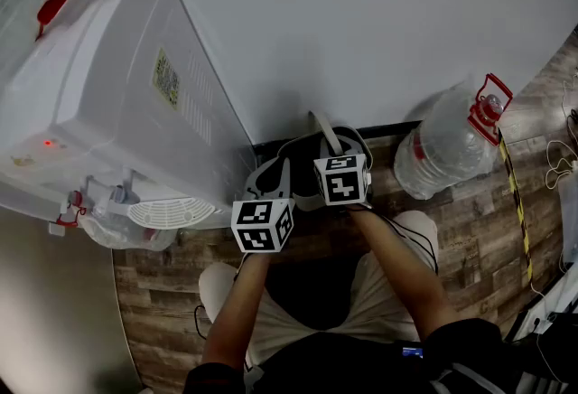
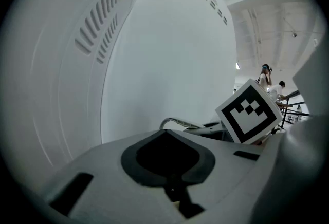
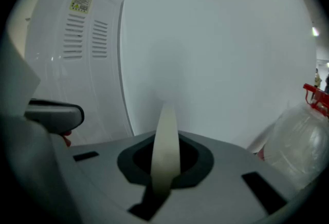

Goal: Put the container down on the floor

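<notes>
Your container [image 1: 442,148], which I take to be the big clear jug with the red handle [image 1: 492,98], is on the floor [image 1: 452,234] at your right, just beside the wall [image 1: 361,22]. Neither claw touches it, so the putting-down looks done, or very nearly.

To finish it well, check that the jug stands flat and does not lean on the wall. It is round, so it could roll if it tips. Keep both claws well apart from it, and go slowly near the red handle so you do not bump it.

Your right gripper [image 1: 325,144] is closed tight. A thin pale strip [image 3: 164,151] stands up in the gap at its front. It may be the claw's own two fingers pressed together, or a strap pinched there; I cannot tell which. Your left gripper [image 1: 269,184] sits just beside the right one. The left gripper view shows only a grey front with a dark hole and no fingers poking out, so I cannot tell if that claw is open or closed.

Some things are hard to see. In the right gripper view the bottom of the jug is cut off by the gripper's grey front. From your head camera, the marker cubes cover much of both claws. Under the white water machine [image 1: 135,85] at your left sits something clear, half hidden.
</notes>
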`<state>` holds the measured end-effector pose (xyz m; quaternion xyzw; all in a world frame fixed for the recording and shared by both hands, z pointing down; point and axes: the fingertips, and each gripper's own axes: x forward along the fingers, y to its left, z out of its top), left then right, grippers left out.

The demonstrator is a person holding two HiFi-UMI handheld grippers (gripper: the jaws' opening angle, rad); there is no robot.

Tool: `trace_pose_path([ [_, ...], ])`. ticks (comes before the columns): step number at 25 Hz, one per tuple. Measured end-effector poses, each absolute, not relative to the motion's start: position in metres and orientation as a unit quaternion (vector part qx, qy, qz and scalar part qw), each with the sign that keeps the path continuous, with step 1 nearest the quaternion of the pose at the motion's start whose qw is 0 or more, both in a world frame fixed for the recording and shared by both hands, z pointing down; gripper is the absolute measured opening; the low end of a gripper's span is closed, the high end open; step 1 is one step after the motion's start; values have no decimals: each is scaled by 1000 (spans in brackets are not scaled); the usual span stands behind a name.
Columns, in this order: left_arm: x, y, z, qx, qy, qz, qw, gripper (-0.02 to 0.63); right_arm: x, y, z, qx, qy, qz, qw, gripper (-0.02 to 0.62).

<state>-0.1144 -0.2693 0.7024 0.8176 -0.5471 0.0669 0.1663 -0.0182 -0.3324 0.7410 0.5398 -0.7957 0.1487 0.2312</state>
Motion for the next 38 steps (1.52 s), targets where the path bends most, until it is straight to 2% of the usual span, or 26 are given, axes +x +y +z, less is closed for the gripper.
trace_pose_path([
  [11, -112, -268, 742, 809, -547, 98, 189, 15, -16, -339, 774, 535, -780, 165, 278, 32],
  [38, -123, -262, 803, 788, -552, 130, 239, 15, -25, -349, 830, 522, -764, 203, 320, 34],
])
